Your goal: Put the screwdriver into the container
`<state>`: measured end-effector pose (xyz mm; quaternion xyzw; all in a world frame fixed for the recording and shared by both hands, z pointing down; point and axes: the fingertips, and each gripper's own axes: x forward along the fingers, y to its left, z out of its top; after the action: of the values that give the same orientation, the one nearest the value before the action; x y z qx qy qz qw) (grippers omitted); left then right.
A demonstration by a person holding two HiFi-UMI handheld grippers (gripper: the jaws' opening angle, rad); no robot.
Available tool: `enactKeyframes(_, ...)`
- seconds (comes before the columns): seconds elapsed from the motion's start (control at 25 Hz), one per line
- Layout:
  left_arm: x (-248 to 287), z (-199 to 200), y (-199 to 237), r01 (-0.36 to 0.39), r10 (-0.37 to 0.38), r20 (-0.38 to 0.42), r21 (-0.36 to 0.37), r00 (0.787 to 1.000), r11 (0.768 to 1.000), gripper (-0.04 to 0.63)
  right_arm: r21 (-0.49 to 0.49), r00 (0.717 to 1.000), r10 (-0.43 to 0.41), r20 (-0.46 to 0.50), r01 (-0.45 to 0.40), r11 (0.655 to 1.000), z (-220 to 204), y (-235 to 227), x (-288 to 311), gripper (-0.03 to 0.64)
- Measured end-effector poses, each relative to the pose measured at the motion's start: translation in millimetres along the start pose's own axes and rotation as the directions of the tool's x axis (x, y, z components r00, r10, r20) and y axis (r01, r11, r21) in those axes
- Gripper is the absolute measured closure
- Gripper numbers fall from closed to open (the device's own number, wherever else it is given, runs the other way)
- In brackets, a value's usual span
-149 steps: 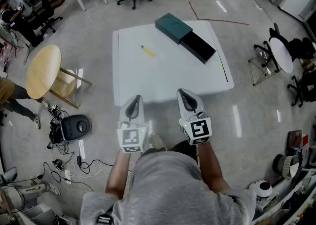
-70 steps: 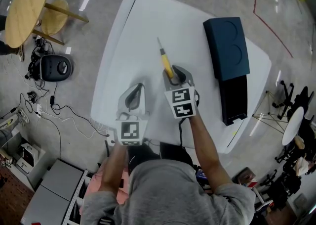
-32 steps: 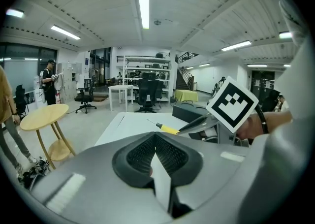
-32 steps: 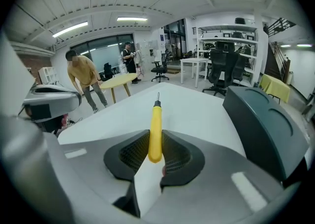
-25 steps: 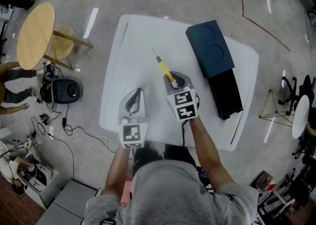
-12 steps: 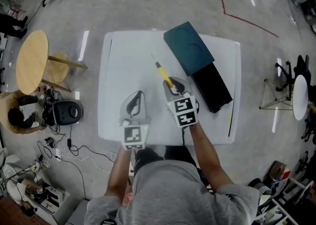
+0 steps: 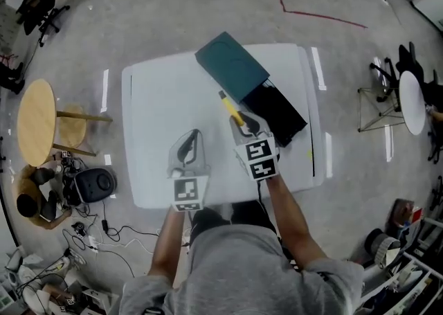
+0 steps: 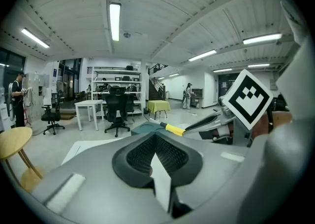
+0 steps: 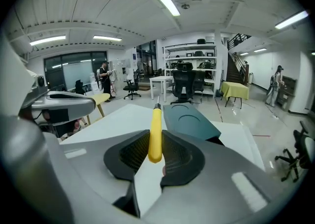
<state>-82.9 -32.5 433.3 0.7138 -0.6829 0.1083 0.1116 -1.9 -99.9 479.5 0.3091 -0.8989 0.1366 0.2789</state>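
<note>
1. Right tongs (image 7: 243,120) are clamped on the yellow handle of the screwdriver (image 7: 230,107). The shaft points far-left, out past the tips, and it looks lifted off the surface (image 7: 149,133).
2. Left tongs (image 8: 155,155) are closed w/ nothing between the pads. They hover left of the right ones, over the near part of the surface.
3. Container (image 7: 275,114): the black open tray lies just right of the screwdriver, w/ the dark-teal lid (image 7: 232,66) slid toward its far-left end.
4. Risk: the grip is at the handle's butt end, so most of the length sticks out. A knock of the tip on the lid or tray wall could pivot it or pull it out of the pads.
5. Risk: the screwdriver isn't over the opening yet. Let go early, it prob. lands on the surface or lid & rolls.
6. Risk: lowered at a bad angle, one end may rest on the tray rim instead of dropping in.
</note>
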Motion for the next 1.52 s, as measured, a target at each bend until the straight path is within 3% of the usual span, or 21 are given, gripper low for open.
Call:
enactKeyframes(0.8, 47.0, -3.0, -75.4, 0.184, -0.183, -0.022, 0.027, 0.983, 0.983, 0.583, 0.088, 0.982, -0.183, -0.055, 0.187, 0.978, -51.2, -89.1, -49.5, 0.538)
enactKeyframes(1.52, 88.4, -29.9, -93.7, 0.227, -0.226, -0.090, 0.004, 0.970, 0.974, 0.583, 0.136, 0.973, -0.164, -0.163, 0.187, 0.973, -97.4, -122.5, -24.7, 0.538)
